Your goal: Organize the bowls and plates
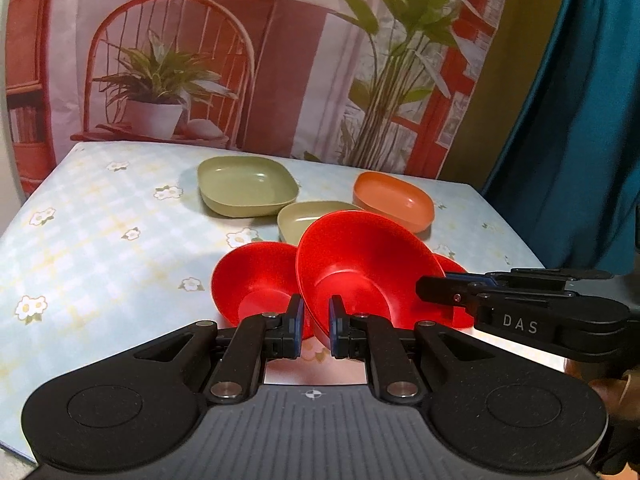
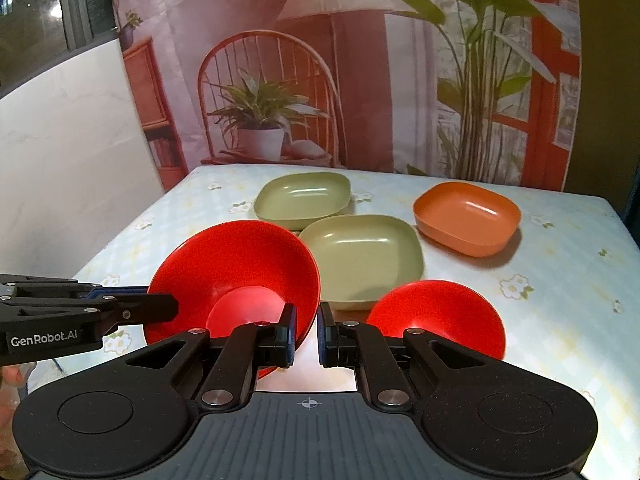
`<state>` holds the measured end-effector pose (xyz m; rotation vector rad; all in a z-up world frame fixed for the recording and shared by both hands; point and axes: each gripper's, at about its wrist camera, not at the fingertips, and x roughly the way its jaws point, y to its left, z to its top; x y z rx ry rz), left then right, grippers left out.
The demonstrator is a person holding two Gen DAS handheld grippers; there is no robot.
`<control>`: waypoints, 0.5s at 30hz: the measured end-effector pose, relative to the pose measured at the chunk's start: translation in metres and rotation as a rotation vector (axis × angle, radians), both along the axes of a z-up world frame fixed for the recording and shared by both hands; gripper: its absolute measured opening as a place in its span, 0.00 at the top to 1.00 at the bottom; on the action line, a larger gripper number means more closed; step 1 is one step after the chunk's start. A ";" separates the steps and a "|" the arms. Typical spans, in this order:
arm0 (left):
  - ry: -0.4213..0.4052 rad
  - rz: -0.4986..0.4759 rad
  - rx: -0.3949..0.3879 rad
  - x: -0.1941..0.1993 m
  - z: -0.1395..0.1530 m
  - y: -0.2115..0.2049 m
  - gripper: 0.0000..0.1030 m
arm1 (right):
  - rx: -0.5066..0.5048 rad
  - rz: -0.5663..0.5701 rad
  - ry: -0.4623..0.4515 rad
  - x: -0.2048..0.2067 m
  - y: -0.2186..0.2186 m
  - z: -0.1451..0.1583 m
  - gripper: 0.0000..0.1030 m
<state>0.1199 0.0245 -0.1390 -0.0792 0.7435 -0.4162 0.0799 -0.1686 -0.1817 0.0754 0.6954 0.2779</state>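
Observation:
Three red round bowls sit near the table's front. In the left wrist view my left gripper (image 1: 316, 324) is shut on the rim of a tilted red bowl (image 1: 360, 264), with a second red bowl (image 1: 256, 280) to its left and a third (image 1: 452, 268) mostly hidden behind it. In the right wrist view my right gripper (image 2: 307, 334) shows a narrow empty gap between the lifted red bowl (image 2: 236, 276) and another red bowl (image 2: 436, 312). Two green square dishes (image 2: 304, 198) (image 2: 364, 256) and an orange dish (image 2: 468, 216) lie further back.
The table (image 2: 560, 320) has a pale flowered cloth. A printed backdrop (image 2: 320, 60) hangs behind its far edge. A white wall (image 2: 68, 140) stands at left and a teal curtain (image 1: 580, 120) at right.

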 end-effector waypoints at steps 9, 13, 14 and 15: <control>0.067 0.057 -0.018 0.028 -0.007 0.014 0.86 | 0.017 0.035 0.008 0.034 0.013 -0.005 0.90; 0.083 0.088 -0.015 0.041 -0.009 0.021 0.86 | 0.025 0.053 0.013 0.051 0.021 -0.008 0.90; 0.088 0.094 -0.012 0.044 -0.010 0.022 0.86 | 0.025 0.057 0.015 0.054 0.023 -0.009 0.90; 0.093 0.098 -0.008 0.047 -0.011 0.023 0.86 | 0.027 0.061 0.017 0.058 0.024 -0.010 0.90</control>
